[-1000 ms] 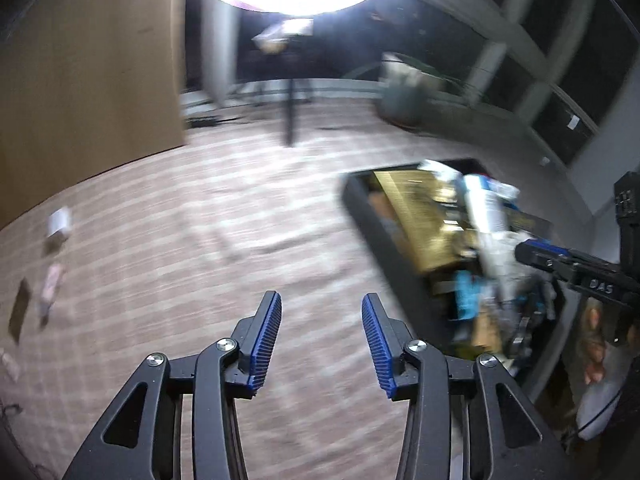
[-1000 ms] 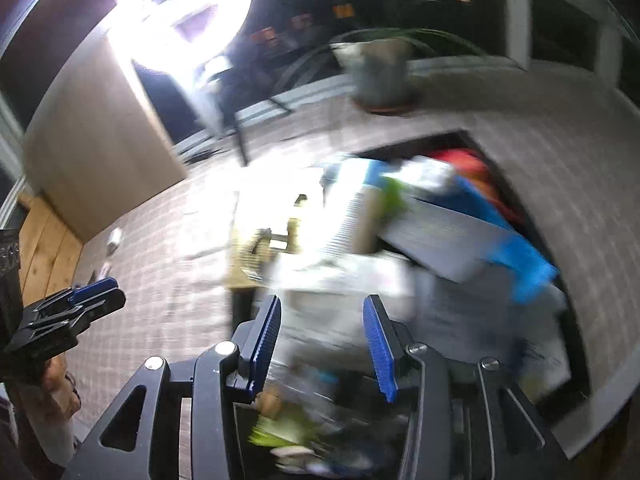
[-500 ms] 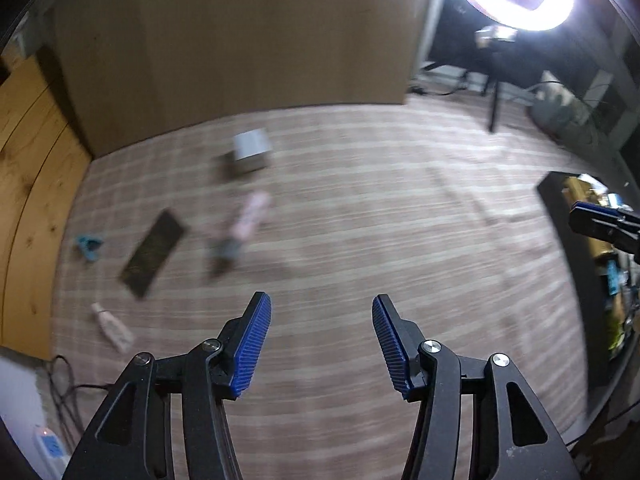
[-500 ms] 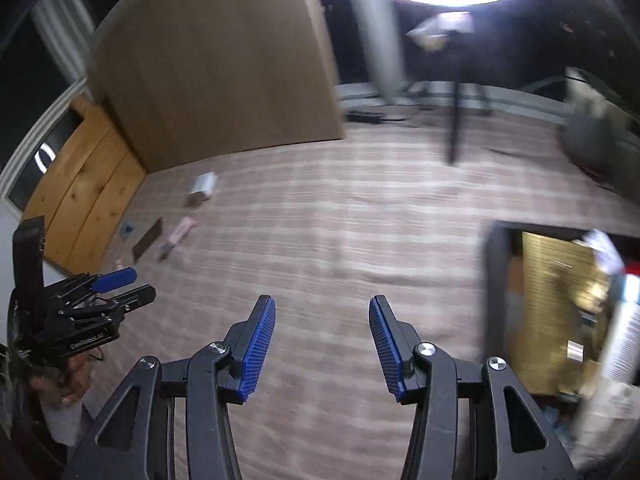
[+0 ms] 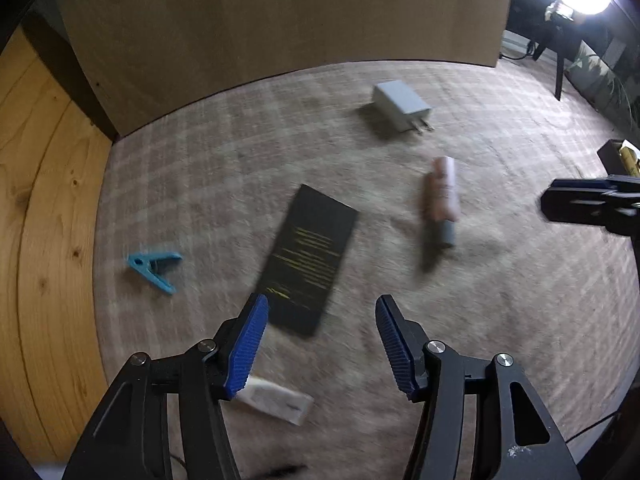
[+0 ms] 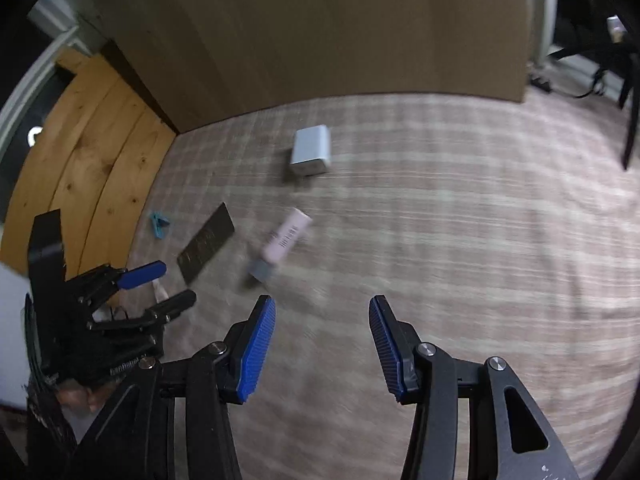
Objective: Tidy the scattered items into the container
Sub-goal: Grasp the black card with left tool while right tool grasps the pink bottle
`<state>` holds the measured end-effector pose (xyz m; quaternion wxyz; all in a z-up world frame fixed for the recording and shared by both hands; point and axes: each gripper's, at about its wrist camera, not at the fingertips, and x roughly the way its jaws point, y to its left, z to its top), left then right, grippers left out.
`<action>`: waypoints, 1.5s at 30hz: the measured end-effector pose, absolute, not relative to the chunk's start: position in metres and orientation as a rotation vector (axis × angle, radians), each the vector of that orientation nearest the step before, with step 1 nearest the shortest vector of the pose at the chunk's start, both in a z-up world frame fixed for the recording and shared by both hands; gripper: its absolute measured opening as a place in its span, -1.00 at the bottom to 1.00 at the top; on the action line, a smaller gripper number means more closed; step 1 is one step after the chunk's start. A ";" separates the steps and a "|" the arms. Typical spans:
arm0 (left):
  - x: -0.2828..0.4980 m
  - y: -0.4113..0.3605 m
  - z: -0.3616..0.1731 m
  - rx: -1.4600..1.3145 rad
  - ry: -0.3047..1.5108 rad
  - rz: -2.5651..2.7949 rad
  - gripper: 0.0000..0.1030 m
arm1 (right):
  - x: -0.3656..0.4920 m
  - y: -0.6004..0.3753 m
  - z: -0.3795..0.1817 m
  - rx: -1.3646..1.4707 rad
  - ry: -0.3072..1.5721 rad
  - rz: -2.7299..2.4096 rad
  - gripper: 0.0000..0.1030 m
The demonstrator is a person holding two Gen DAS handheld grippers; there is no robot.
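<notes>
While both tools are hanging over the checked carpet (image 5: 500,300), neither is gripping anything. Left gripper (image 5: 320,344): jaws apart and opening wider, nothing between the blue pads (image 5: 248,352), no contact with any item. It is pointing steeply down at the scatter. Right gripper (image 6: 320,344): jaws standing apart, gap empty, only carpet showing through.

Items lying loose on the carpet: a black flat packet (image 5: 310,268) with yellow print is sitting just ahead of the left fingertips; a blue clip (image 5: 154,266) is lying well to its left near the wooden boards (image 5: 44,240); a pink tube (image 5: 440,200) with a grey cap is lying to the packet's right; a white charger plug (image 5: 400,106) is lying farther off, prongs facing right. A small white tube (image 5: 276,400) is being partly covered by the left finger.

Container (image 5: 622,158): only a dark corner is showing at the right edge of the left view, well apart from the items; its contents are cut off. Print on the packet and tube is blurring out, unreadable. A hand (image 6: 80,396) under the left tool is mostly hidden in the right view.
</notes>
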<state>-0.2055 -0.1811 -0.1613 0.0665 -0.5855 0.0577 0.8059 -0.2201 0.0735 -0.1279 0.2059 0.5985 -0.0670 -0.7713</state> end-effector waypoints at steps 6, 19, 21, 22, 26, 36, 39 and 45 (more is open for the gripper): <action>-0.226 -0.188 -0.175 -1.755 0.224 2.360 0.17 | -0.248 0.030 -0.156 1.770 -0.243 -2.156 -0.12; -0.239 -0.182 -0.188 -1.749 0.266 2.298 0.08 | -0.259 0.003 -0.178 1.863 -0.106 -2.175 -0.31; -0.238 -0.180 -0.188 -1.754 0.253 2.300 0.08 | -0.258 0.001 -0.178 1.854 -0.064 -2.186 -0.43; -0.237 -0.179 -0.187 -1.753 0.249 2.300 0.07 | -0.258 0.000 -0.179 1.858 -0.046 -2.180 -0.57; -0.228 -0.172 -0.185 -1.747 0.222 2.311 0.06 | -0.254 0.005 -0.179 1.841 -0.006 -2.170 -0.65; -0.189 -0.142 -0.157 -1.685 0.122 2.381 0.06 | -0.214 0.078 -0.164 1.778 -0.100 -2.157 -0.65; -0.178 -0.122 -0.137 -1.637 0.147 2.400 0.06 | -0.199 0.107 -0.149 1.735 -0.150 -2.176 -0.65; -0.163 -0.049 -0.103 -1.518 0.180 2.391 0.06 | -0.165 0.180 -0.114 1.640 -0.251 -2.233 -0.65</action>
